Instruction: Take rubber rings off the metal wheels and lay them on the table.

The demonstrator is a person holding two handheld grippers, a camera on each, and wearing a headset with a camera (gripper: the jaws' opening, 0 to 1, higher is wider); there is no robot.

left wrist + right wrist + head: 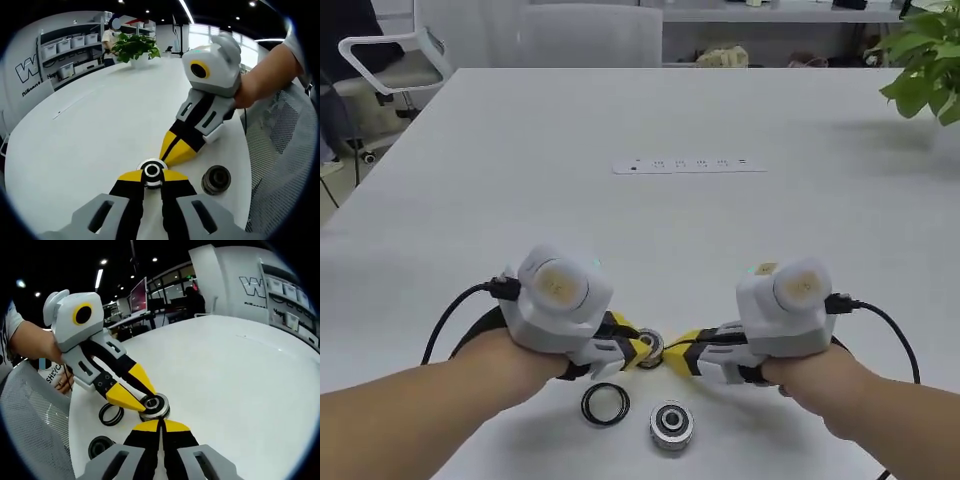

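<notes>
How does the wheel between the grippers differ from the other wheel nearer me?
The held wheel is clamped in the left hand-held gripper, with the right hand-held gripper shut at its edge. The loose wheel lies flat and untouched beside the rubber rings. The held wheel sits further from you than the loose wheel. Both are round, metal and similar in size.

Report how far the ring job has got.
Done: black rubber rings lie on the table beside a bare-looking metal wheel. In hand: the left gripper clamps a second wheel while the right gripper, jaws shut, meets its rim. Left: that wheel's ring, apparently not off yet.
</notes>
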